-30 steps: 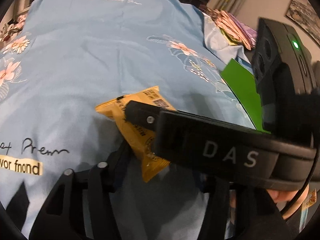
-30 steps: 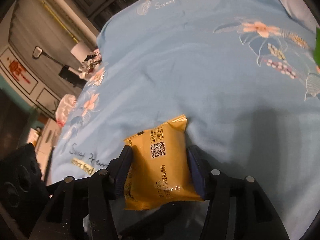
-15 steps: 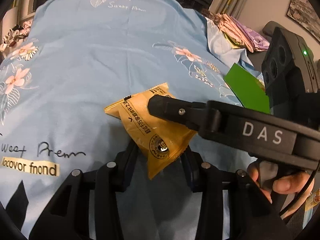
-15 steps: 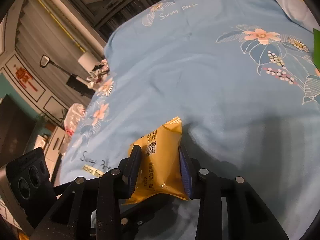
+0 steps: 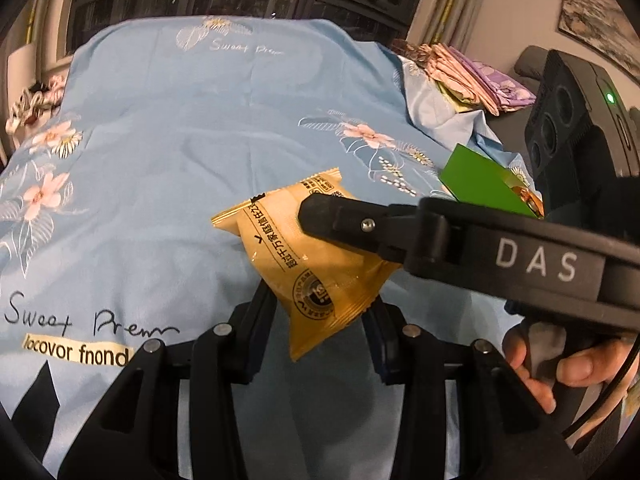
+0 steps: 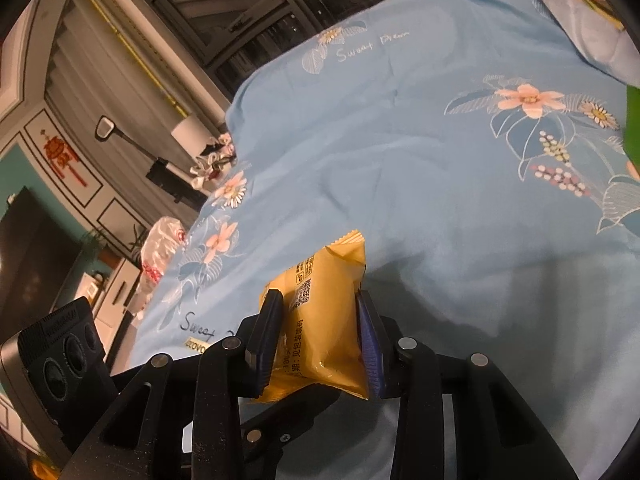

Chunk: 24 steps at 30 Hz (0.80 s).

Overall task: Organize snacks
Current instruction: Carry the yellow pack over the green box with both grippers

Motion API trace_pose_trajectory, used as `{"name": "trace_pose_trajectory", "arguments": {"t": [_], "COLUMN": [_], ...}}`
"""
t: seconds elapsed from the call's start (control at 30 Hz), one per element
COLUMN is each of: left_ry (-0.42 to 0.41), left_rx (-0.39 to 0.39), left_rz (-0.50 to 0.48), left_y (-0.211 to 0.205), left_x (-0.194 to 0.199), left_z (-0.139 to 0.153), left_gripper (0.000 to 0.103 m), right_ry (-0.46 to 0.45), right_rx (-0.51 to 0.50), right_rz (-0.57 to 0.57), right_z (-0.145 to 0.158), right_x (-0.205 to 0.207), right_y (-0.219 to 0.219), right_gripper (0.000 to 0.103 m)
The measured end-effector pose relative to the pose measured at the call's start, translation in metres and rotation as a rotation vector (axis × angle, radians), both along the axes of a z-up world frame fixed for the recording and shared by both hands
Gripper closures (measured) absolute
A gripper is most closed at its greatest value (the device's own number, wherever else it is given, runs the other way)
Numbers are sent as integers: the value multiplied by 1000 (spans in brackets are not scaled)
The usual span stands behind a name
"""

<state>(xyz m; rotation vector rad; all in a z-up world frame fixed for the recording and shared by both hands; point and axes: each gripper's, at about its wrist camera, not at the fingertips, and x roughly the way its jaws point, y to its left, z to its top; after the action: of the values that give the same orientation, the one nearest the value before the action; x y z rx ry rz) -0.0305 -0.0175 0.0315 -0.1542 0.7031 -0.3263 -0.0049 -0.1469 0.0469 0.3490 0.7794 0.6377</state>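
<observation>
A yellow snack packet (image 5: 304,264) hangs just above the blue flowered sheet (image 5: 180,140), gripped from two sides. In the left wrist view, my left gripper (image 5: 320,312) is shut on the packet's lower corner. The right gripper's black finger (image 5: 360,224) reaches in from the right across the packet's top. In the right wrist view, my right gripper (image 6: 318,312) is shut on the same packet (image 6: 328,272), its pads pressing both sides. The left gripper's finger (image 6: 280,420) lies under the packet there.
A green box (image 5: 480,184) lies on the sheet at the right, also showing as a green box edge (image 6: 634,120). Folded cloths (image 5: 472,76) are stacked at the far right. A hand (image 5: 560,364) holds the right gripper's handle. A lamp and cabinets (image 6: 120,272) stand beyond the bed's left side.
Both grippers closed on the yellow packet. It has risen off the sheet, and both views have tilted up towards the far end of the bed.
</observation>
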Motion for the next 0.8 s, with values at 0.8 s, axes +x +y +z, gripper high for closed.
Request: {"name": "trace_pose_trajectory", "arguments": {"t": [0.8], "left_ry": [-115], "left_rx": [-61], "left_rz": [-128], "left_y": [-81], "left_x": [-5], "left_z": [33], "left_gripper": [61], "right_ry": [-102], "right_rx": [-2], "right_rz": [-184], "right_z": [36], "right_x": [-27], "right_y": [-89], "right_gripper": [64]}}
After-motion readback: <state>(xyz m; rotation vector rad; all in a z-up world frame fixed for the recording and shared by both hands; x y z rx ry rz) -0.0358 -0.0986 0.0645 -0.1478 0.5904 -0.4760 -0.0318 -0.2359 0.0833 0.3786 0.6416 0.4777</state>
